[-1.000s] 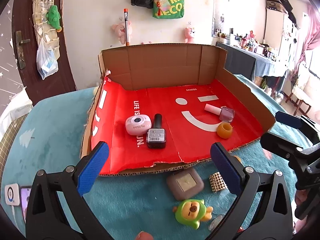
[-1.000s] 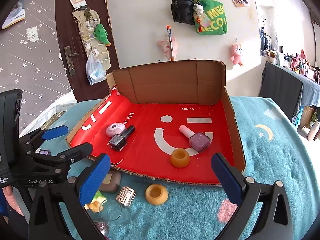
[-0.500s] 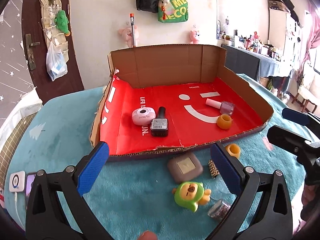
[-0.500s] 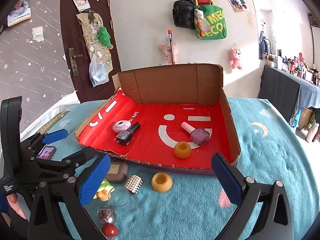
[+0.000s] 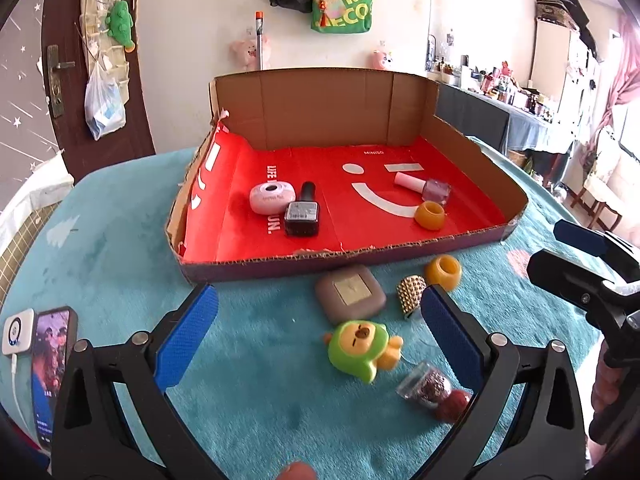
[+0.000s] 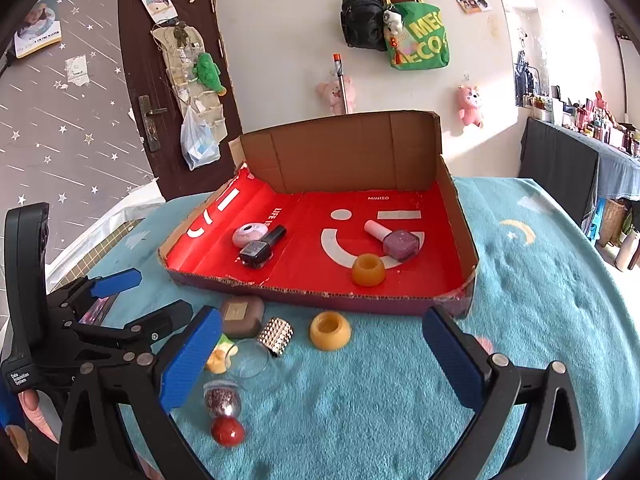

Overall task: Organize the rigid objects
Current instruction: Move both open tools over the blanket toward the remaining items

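A cardboard box (image 5: 320,264) (image 6: 460,204) with a red lining holds a pink round case (image 5: 272,198), a black nail polish bottle (image 5: 303,216), a pink nail polish bottle (image 5: 424,187) and an orange ring (image 5: 430,215). On the teal cloth in front lie a brown case (image 5: 350,294) (image 6: 240,314), a studded gold piece (image 5: 410,292) (image 6: 276,336), an orange ring (image 5: 443,272) (image 6: 330,330), a green toy (image 5: 360,344), a clear cup (image 6: 250,360) and a glitter bottle with a red cap (image 5: 428,388) (image 6: 224,408). My left gripper (image 5: 318,344) (image 6: 116,296) and right gripper (image 6: 322,364) (image 5: 568,248) are both open and empty.
A phone (image 5: 52,364) and a white charger (image 5: 18,330) lie at the left edge of the cloth. A door (image 6: 172,80) and a wall with hanging bags (image 6: 416,36) stand behind the box. A cluttered dark table (image 5: 500,120) is at the right.
Both grippers have pulled back and up from the box, so the loose objects in front of it show more fully. Both stay open. Nothing on the cloth has moved.
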`<state>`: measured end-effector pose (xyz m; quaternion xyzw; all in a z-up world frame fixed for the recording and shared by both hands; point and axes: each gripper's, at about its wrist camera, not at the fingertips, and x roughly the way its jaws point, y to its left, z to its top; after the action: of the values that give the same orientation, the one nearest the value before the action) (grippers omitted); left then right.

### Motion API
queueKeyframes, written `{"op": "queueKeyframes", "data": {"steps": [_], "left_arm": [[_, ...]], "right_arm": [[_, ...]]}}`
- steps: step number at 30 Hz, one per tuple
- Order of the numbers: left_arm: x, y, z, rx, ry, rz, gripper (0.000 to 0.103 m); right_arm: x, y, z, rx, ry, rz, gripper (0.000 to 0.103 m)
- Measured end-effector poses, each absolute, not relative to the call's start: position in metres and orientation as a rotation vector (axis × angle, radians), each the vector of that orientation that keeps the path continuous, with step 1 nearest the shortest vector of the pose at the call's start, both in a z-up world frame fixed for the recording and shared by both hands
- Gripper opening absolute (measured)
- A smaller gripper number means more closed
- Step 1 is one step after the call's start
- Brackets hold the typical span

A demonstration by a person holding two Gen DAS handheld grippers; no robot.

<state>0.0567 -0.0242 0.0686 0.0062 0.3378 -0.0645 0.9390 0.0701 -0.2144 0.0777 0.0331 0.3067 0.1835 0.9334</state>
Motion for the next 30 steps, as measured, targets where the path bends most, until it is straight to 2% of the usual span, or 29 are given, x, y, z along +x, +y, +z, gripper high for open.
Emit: {"op": "queueKeyframes", "data": {"steps": [30], "left_arm": [[0.038,-0.018,0.035,-0.039,0.807,-0.137,0.103]], "right_arm": [[0.040,-0.211,0.039,0.049,0.699,0.374,0.103]]}}
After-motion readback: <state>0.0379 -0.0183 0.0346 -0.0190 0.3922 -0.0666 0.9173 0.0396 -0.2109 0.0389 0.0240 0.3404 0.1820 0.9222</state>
